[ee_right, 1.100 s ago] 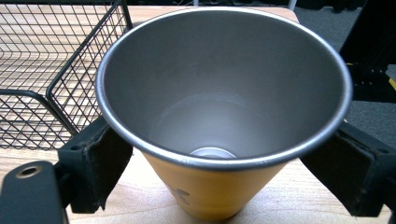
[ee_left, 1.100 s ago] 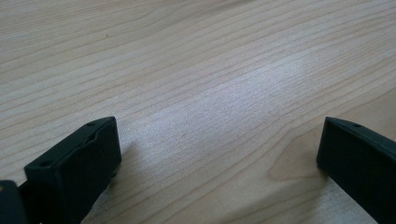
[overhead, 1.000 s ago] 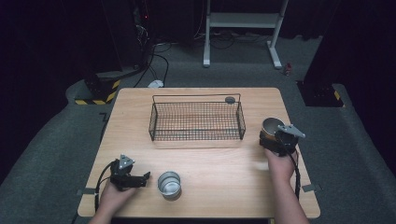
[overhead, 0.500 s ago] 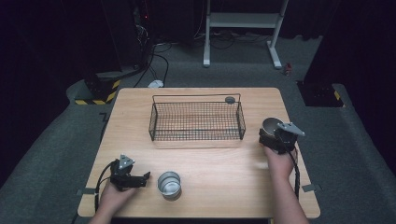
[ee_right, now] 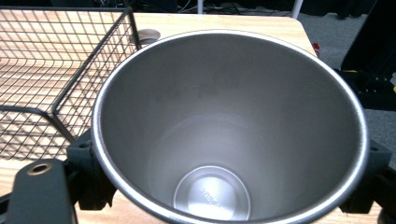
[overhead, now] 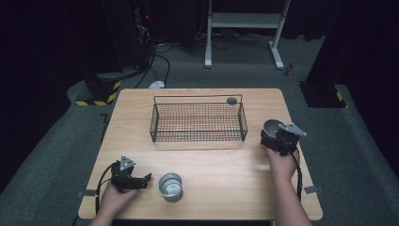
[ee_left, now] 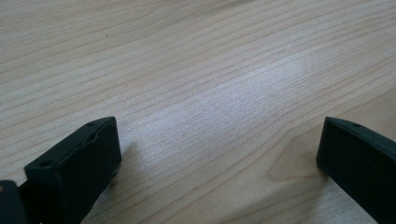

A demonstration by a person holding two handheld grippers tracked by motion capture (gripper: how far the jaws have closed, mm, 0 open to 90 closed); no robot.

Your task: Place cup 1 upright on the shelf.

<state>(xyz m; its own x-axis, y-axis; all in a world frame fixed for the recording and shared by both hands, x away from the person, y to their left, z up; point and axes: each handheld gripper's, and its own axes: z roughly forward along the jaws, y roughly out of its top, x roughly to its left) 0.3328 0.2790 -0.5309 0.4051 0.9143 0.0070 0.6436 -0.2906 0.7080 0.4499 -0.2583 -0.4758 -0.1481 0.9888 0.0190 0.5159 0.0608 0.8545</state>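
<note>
My right gripper (overhead: 272, 135) is at the right of the table (overhead: 221, 165), shut on a steel cup (overhead: 271, 126) that it holds just off the right end of the wire basket (overhead: 197, 120). In the right gripper view the cup (ee_right: 224, 140) is empty and sits between the two jaws, with the basket (ee_right: 56, 70) to its left. A second steel cup (overhead: 170, 185) stands near the front edge. My left gripper (overhead: 144, 181) rests on the wood just left of that cup. Its jaws stand wide apart over bare wood (ee_left: 215, 116), so the left gripper (ee_left: 217, 156) is open.
A small dark round thing (overhead: 231, 100) lies on the table behind the basket's far right corner, also seen past the cup as a round thing (ee_right: 148, 35). The basket holds nothing. Dark carpet, cables and a white stand surround the table.
The right gripper with its cup has shifted only slightly, near the basket's right end. The left gripper and the front cup have not moved.
</note>
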